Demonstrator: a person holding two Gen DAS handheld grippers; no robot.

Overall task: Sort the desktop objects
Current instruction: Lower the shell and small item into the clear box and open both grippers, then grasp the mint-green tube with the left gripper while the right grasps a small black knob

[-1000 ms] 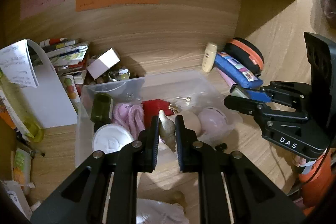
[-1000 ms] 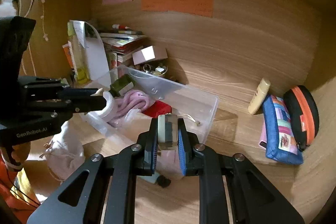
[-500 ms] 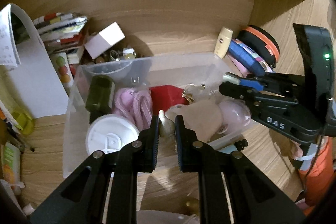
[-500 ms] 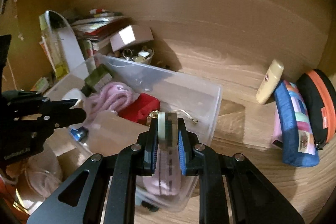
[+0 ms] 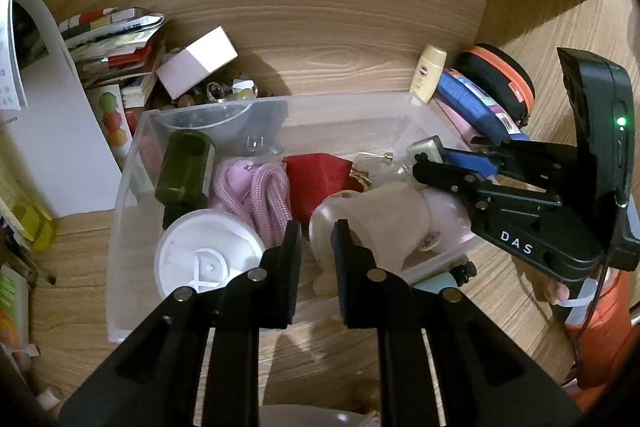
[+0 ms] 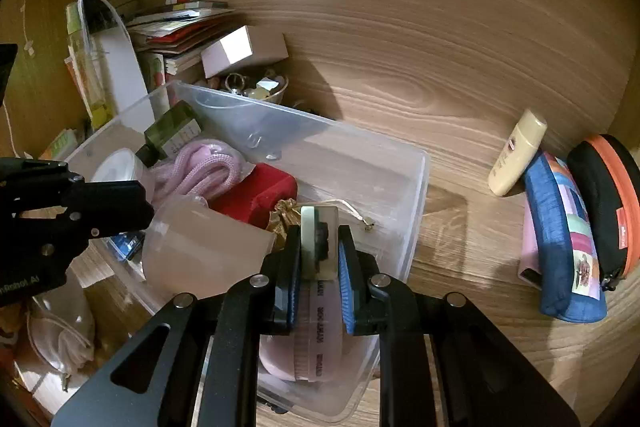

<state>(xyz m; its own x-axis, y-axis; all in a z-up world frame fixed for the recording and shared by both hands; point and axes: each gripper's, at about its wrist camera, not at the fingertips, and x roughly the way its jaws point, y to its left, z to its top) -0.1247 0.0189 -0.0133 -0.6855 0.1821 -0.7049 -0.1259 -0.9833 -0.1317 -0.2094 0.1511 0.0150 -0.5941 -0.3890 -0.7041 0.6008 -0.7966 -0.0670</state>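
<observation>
A clear plastic bin [image 5: 280,103] [image 6: 320,125] holds a green bottle [image 5: 186,167], a white round lid [image 5: 204,259], pink rope [image 5: 264,195], a red box [image 5: 316,171] and a frosted cup [image 5: 384,223]. My left gripper [image 5: 316,233] hangs over the bin's near side, jaws shut. A small cream object [image 5: 324,281] shows only faintly low between its fingers. The left gripper [image 6: 132,205] also shows in the right wrist view. My right gripper [image 6: 320,247] [image 5: 430,157] is shut on a small pale green block [image 6: 318,239] over the bin's right end.
A cream tube [image 6: 518,153], a blue pencil case [image 6: 560,239] and a black-and-orange pouch [image 6: 604,195] lie right of the bin. Behind it sit a white box [image 5: 198,65], a bowl of trinkets [image 6: 256,87] and stacked booklets [image 5: 108,35]. A drawstring bag [image 6: 60,339] lies near left.
Both grippers have come down and closer over the bin. The cream object that stood out between the left fingers now sits lower and is mostly hidden. The right grip is unchanged.
</observation>
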